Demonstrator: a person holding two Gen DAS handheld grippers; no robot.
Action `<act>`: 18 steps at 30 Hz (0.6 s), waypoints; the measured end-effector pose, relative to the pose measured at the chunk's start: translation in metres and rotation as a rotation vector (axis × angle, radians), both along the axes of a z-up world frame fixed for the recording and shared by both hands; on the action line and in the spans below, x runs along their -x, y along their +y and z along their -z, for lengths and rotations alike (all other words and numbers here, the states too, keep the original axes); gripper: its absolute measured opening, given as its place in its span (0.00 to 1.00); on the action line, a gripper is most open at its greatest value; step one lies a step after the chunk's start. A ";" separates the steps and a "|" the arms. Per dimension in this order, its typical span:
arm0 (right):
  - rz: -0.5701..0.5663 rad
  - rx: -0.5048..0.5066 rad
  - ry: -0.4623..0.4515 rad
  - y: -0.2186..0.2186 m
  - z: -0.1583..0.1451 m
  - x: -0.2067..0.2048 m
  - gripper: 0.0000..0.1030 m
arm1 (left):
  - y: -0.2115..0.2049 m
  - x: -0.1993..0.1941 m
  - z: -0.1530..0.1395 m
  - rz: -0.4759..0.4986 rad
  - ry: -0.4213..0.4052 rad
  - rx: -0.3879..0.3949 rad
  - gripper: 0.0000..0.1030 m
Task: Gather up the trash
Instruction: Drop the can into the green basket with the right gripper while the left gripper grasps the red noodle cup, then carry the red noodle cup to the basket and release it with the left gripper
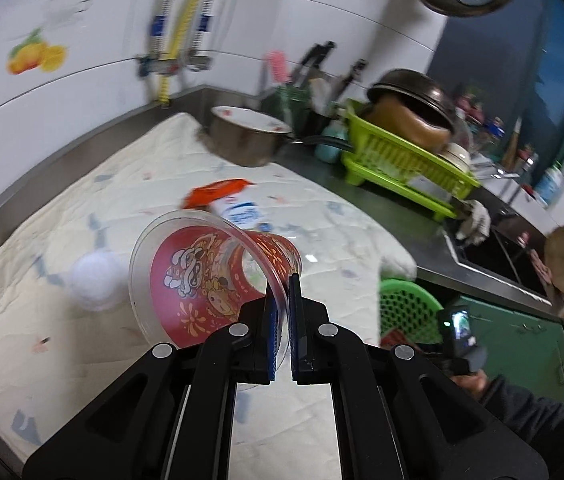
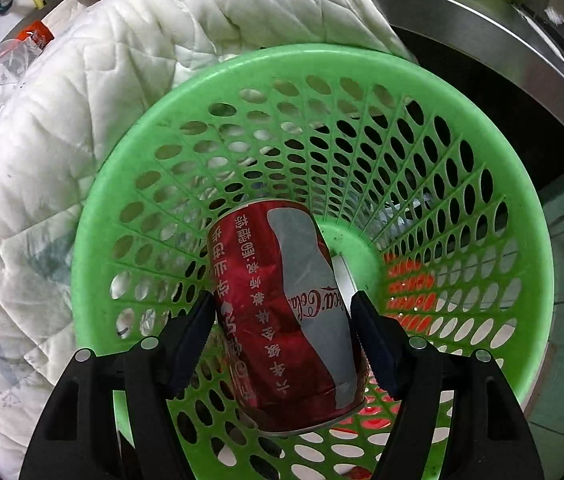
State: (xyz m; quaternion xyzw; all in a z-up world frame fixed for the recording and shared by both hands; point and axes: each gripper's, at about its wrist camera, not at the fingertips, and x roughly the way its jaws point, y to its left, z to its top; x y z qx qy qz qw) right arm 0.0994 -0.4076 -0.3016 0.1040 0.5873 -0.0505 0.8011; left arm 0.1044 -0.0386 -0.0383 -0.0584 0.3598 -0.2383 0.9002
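My left gripper (image 1: 282, 284) is shut on the rim of a clear plastic cup (image 1: 201, 276) with a red printed sleeve, held tilted above the white quilted cloth (image 1: 81, 208). A white crumpled ball (image 1: 95, 280), an orange wrapper (image 1: 213, 194) and a white packet (image 1: 239, 212) lie on the cloth beyond it. My right gripper (image 2: 282, 304) is shut on a dented red Coca-Cola can (image 2: 286, 312), held over the mouth of a green perforated basket (image 2: 502, 184). The basket also shows in the left wrist view (image 1: 406, 308).
A steel pot (image 1: 245, 136), a green dish rack (image 1: 402, 160) with pans, and a utensil holder (image 1: 294, 100) stand at the back of the steel counter. A sink (image 1: 494, 248) lies to the right. The cloth hangs over the counter edge beside the basket (image 2: 61, 160).
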 end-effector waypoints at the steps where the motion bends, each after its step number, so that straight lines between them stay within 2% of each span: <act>1: 0.005 -0.003 -0.004 0.000 0.001 0.002 0.66 | -0.009 0.001 0.000 0.019 0.001 0.002 0.04; 3: 0.008 -0.010 -0.011 -0.003 0.003 0.006 0.66 | -0.026 0.002 0.000 0.060 0.002 0.001 0.04; 5: 0.013 -0.014 -0.026 -0.009 -0.001 0.013 0.77 | -0.040 0.002 0.001 0.091 0.006 0.005 0.04; 10: 0.022 -0.010 -0.076 -0.017 -0.014 0.025 0.77 | -0.075 0.004 0.003 0.166 0.012 0.004 0.04; 18: 0.028 0.002 -0.217 -0.024 -0.077 0.061 0.77 | -0.134 0.007 0.014 0.290 0.047 0.009 0.04</act>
